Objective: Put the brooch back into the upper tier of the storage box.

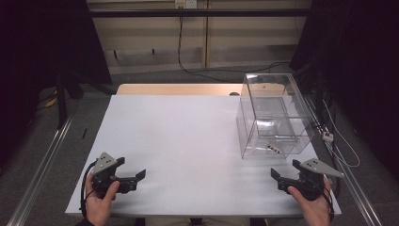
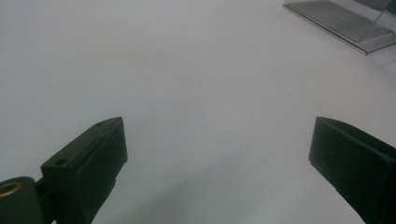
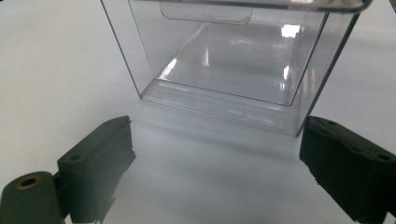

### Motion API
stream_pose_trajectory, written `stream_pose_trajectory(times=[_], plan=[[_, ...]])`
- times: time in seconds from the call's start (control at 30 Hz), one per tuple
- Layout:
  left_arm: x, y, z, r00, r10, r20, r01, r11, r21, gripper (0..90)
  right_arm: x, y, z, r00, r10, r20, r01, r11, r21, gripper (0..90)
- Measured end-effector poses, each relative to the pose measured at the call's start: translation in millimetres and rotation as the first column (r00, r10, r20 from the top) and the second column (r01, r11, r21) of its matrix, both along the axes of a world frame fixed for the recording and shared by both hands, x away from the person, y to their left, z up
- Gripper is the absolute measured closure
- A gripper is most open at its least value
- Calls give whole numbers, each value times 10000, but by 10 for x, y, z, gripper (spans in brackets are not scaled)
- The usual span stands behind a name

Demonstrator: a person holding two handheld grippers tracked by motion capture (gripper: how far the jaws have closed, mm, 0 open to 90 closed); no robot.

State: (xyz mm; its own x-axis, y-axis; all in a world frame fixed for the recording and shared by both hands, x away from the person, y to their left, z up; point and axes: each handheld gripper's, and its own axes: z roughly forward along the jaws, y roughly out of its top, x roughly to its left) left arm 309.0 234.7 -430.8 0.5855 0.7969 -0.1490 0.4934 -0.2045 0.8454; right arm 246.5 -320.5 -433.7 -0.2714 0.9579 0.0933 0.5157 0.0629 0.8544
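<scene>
I'm holding both grippers low at the near edge of the white rectangular table (image 1: 188,141), neither touching anything. The left black two-jaw gripper (image 1: 133,169) is sitting at the near left corner with jaws spread wide, nothing between them, bare tabletop ahead of it. The right black two-jaw gripper (image 1: 284,171) is sitting at the near right, jaws also wide and empty, pointing at the clear plastic open-topped box (image 3: 224,60), which is standing upright on the table's right side, just ahead of that gripper and well apart from the left one.

Risks as I'm reading them:
- The box looks light and slick. If I'm closing on one thin wall off-centre, it's likely skating across the smooth top or tipping rather than seating.
- It's sitting near the right edge of the table (image 1: 313,141); a push from the left could be sending it over.
- Transparent walls and glare in the right gripper view are making the near wall hard to judge, so I could be bumping it with a jaw tip before closing.
- Something small and pale is lying at the box's near bottom (image 1: 274,149) in the high view; too small to identify. Tilting could be spilling it.

Count: one table, one clear box, two grippers, two hands, one small unidentified bit.
</scene>
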Motion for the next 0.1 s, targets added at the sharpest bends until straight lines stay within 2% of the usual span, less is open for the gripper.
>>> stream_pose_trajectory(times=[0.1], plan=[[6,3,-2,10000,-29,13,29,10000,-26,39,4,13,-3,10000,97,-16,-97,10000,4,94]])
